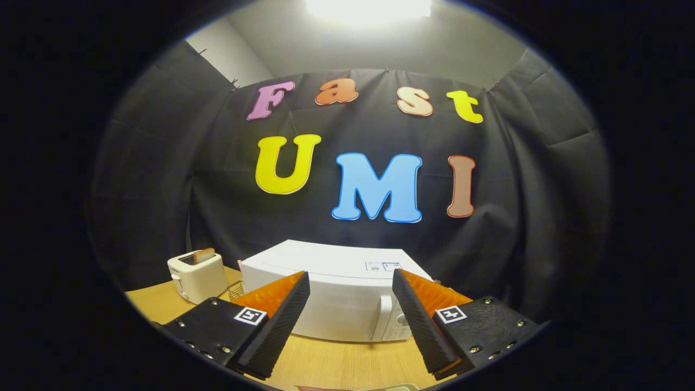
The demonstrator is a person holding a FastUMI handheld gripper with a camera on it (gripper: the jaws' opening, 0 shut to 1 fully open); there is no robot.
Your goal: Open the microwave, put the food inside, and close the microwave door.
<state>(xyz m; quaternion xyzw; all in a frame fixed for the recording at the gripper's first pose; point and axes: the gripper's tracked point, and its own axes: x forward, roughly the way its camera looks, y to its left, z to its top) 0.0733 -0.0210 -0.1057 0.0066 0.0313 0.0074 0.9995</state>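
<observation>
Gripper (351,279) held wide apart, nothing between the fingers (277,326), raised above the wooden table (336,361). Straight ahead, framed by the two fingers: white microwave (336,293), door shut, upright handle (383,317) toward its right side with the control panel just beyond (knobs partly hidden by the right finger). Left of the microwave, standing apart on the table: white toaster (196,277) with a slice of bread (203,254) poking from its slot. Between toaster and microwave, a small wire rack (235,290), mostly hidden. Black cloth wall behind everything.
</observation>
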